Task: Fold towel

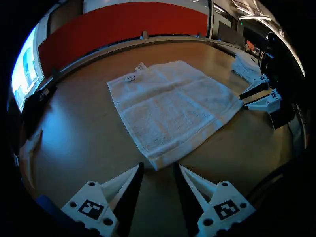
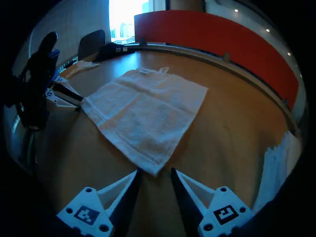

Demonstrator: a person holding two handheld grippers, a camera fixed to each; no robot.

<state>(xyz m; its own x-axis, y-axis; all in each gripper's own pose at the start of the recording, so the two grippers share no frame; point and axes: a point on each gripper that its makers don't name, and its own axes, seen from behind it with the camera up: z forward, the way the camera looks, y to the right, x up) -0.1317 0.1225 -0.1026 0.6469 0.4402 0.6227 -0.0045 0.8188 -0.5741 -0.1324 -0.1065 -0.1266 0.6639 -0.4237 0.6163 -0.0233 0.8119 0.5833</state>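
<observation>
A white towel (image 1: 173,106) lies spread flat on the wooden table (image 1: 79,130), with a small tag (image 1: 130,78) at its far edge. My left gripper (image 1: 158,166) stands open, and the towel's near corner sits just between its fingertips. At the towel's right corner my right gripper (image 1: 243,102) is held by a dark-sleeved hand. In the right gripper view the same towel (image 2: 146,114) fans out ahead, and my right gripper (image 2: 154,170) is open around its nearest corner. My left gripper (image 2: 80,102) points at the towel's left corner there.
A stack of folded white towels (image 1: 247,65) sits at the table's right side, also near my right gripper (image 2: 276,166). A loose cloth (image 2: 83,65) lies at the far left by dark chairs (image 2: 91,43). A red wall panel (image 1: 118,23) runs behind the table.
</observation>
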